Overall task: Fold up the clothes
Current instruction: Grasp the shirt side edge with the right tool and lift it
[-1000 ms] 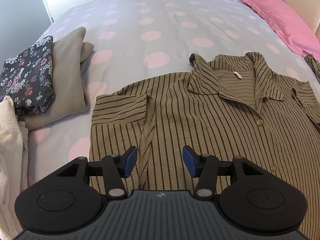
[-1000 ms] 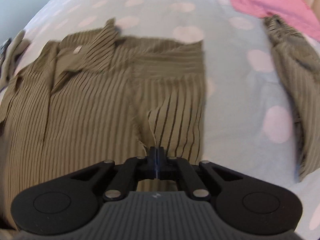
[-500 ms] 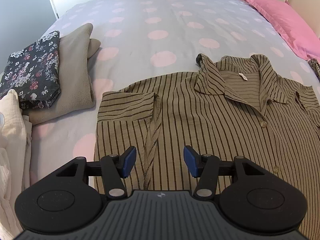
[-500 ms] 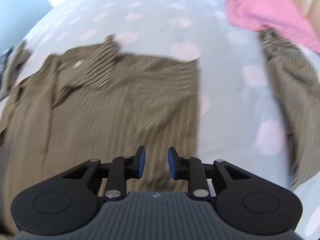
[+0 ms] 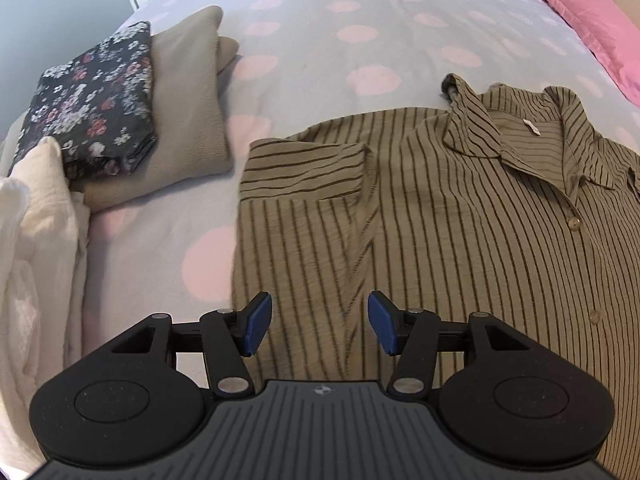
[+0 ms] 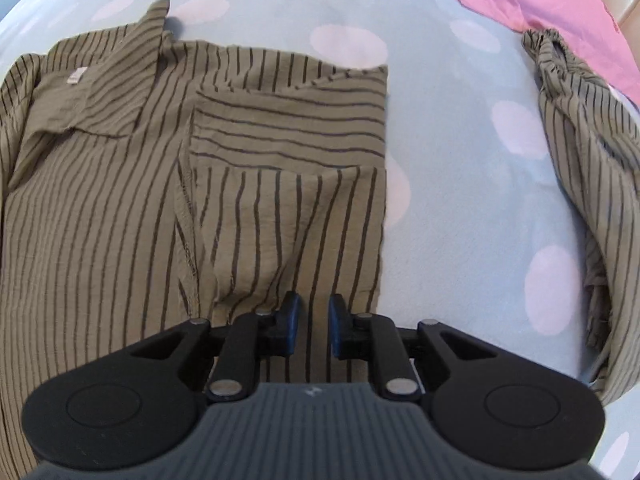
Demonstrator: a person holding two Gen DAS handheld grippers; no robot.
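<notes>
Bed (image 5: 360, 20), polka-dot cover: carries all items.
Striped shirt (image 5: 460, 220): flat, collar far, both side panels folded inward.
Folded stack (image 5: 120, 120): at left, well apart from shirt.
Second striped garment (image 6: 580, 200): unfolded, at right.
Left tool (image 5: 319, 328): fingers wide apart, empty, over left flap.
Right tool (image 6: 314, 326): fingers narrowly apart, empty, over right flap.
Advice: grip both hem corners evenly, carry toward collar.
</notes>
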